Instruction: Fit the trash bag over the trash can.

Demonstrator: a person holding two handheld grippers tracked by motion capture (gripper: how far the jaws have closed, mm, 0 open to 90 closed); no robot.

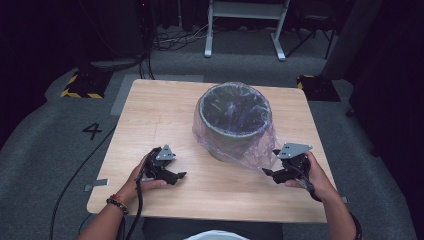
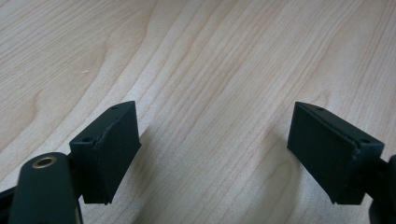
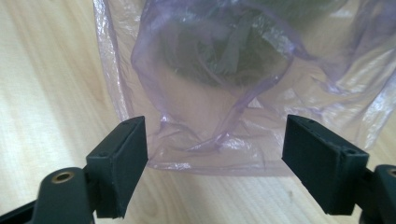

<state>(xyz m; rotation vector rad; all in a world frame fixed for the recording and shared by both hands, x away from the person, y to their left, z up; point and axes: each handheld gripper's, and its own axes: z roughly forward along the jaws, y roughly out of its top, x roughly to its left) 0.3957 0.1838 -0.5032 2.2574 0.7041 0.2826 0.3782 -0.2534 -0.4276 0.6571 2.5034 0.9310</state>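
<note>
1. A wooden table [image 1: 150,120] is standing on grey carpet in a dim room, with a white metal frame [image 1: 245,20] and loose cables lying beyond its far edge.
2. A dark bucket [image 1: 235,117] is sitting toward the far middle of the table, draped in a thin plastic bag [image 1: 250,150] that is spilling down onto the wood.
3. The right gripper [image 1: 275,175] is resting low with its jaws spread wide and gripping nothing; the bag's loose hem [image 3: 210,154] is lying straight ahead, just beyond the jaw tips.
4. The left gripper [image 1: 176,176] is also gaping open and empty, facing bare wood, with the bucket off ahead and to its right.
5. The right hand [image 1: 315,175] is looking like the nearer one to the bag, so the first pinch would probably fall to it.
</note>
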